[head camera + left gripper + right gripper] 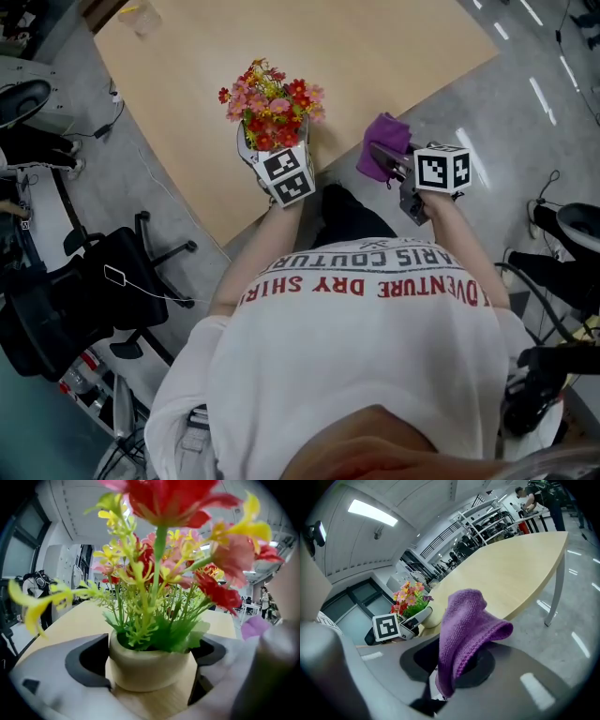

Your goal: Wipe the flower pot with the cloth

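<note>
A cream flower pot (145, 670) with red, pink and yellow artificial flowers (272, 103) stands near the front edge of the wooden table (375, 56). My left gripper (150, 660) is open around the pot, and a gap shows on each side between pot and jaws. In the head view the left gripper (272, 152) sits right under the flowers, which hide most of the pot. To the right, off the table's edge, my right gripper (386, 161) is shut on a purple cloth (382, 141). The cloth (468, 620) stands up folded from the right gripper (450, 667).
The table's edge runs diagonally and ends close to the pot, with grey floor (506, 103) beyond it. A black office chair (94, 272) stands at the left. A table leg (555, 597) is at the right, and a clear cup (141, 14) sits on the far corner.
</note>
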The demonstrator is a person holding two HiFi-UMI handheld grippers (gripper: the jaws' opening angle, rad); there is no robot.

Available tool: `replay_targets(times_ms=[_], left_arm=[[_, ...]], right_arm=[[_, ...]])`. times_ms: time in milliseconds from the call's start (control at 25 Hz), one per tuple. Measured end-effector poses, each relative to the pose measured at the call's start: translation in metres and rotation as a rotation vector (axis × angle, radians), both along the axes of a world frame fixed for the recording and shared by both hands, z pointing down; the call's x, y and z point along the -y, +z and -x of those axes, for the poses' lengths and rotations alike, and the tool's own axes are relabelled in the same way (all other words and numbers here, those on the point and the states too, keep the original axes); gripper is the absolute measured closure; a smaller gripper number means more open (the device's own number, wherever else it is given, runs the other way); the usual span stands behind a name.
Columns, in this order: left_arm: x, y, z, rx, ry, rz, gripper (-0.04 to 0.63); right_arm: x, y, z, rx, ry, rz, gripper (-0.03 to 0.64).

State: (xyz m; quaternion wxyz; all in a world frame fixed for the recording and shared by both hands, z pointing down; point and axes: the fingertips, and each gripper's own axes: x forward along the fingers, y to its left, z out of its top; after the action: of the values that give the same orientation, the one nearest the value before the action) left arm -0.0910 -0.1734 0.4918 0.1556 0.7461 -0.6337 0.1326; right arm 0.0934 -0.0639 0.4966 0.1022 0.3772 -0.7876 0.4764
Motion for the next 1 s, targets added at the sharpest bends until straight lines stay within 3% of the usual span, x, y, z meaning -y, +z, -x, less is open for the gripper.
replay_targets(times_ms=[240, 520, 800, 1000], left_arm=[[-0.006, -0.002, -0.011, -0.002, 0.192, 0.004, 0.049], [-0.011, 0.006, -0.017, -0.004, 0.498, 0.004, 0.049], [-0.030, -0.010, -0.006, 0.026, 0.772, 0.041, 0.049], [-0.032, -0.008, -0.001, 0.009, 0.848, 0.038, 0.049]], right_arm=[[0.016, -0.007, 0.020, 0.028, -0.055, -0.017, 0.575], [0.044, -0.017, 0.062, 0.102, -0.205, -0.046, 0.575], [0.062, -0.047, 0.092, 0.151, -0.283, -0.066, 0.575], [0.079, -0.044, 0.112, 0.177, -0.332, -0.046, 0.575]])
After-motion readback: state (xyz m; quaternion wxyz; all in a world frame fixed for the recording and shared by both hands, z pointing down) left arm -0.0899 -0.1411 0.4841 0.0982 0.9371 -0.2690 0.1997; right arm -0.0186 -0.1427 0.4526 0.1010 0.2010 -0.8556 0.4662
